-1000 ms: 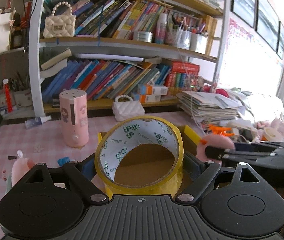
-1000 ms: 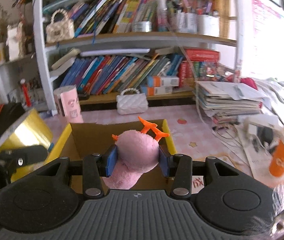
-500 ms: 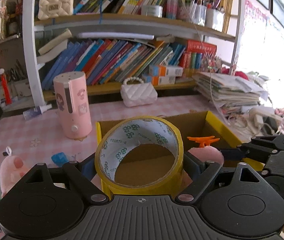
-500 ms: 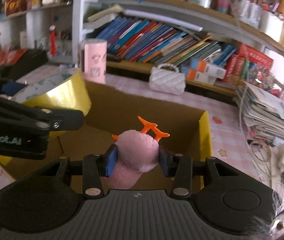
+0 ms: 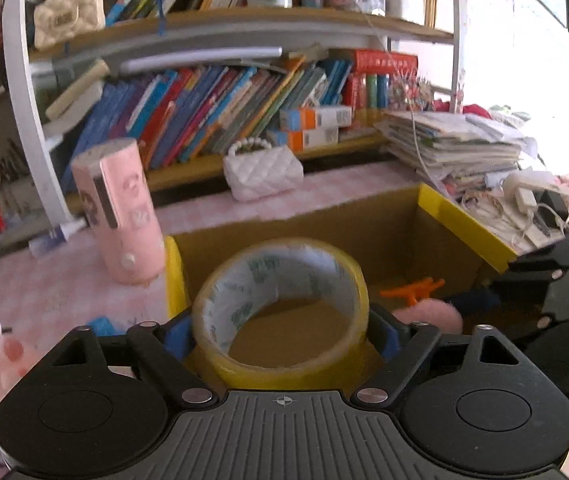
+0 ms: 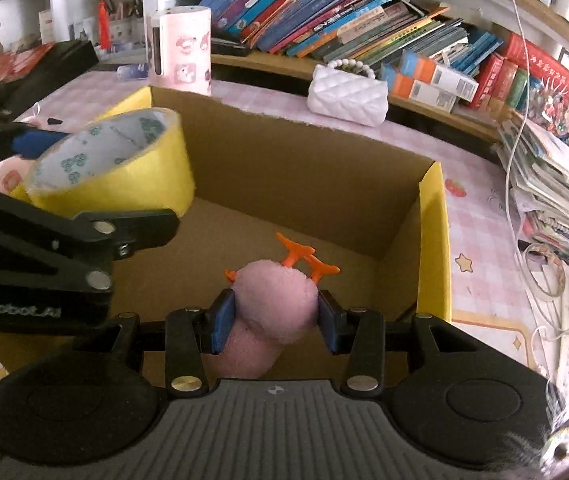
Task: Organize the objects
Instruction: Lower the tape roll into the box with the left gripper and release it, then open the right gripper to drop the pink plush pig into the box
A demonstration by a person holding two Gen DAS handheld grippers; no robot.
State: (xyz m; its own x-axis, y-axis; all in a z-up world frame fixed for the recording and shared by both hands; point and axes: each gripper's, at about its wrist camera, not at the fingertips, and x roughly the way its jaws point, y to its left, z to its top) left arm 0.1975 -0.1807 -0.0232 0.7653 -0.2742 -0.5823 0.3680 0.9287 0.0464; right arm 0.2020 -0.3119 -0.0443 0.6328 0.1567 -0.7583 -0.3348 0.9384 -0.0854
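My left gripper (image 5: 280, 332) is shut on a yellow tape roll (image 5: 244, 372) and holds it over the left part of an open cardboard box (image 5: 464, 220) with yellow flaps. The roll also shows in the right wrist view (image 6: 124, 176). My right gripper (image 6: 276, 320) is shut on a pink plush toy (image 6: 276, 300) with orange antlers and holds it low inside the box (image 6: 432, 240). The plush also shows in the left wrist view (image 5: 428, 316), to the right of the roll.
A pink cylinder (image 5: 120, 216) stands left of the box. A white quilted purse (image 5: 262, 172) sits behind it by the bookshelf (image 5: 224, 96). A paper stack (image 5: 452, 140) and cables lie to the right. A pink pig toy (image 5: 0, 364) lies at the left.
Both grippers have moved forward and down over the box. The plush has gone lower into the box and the tape roll now hangs over the box's left side.
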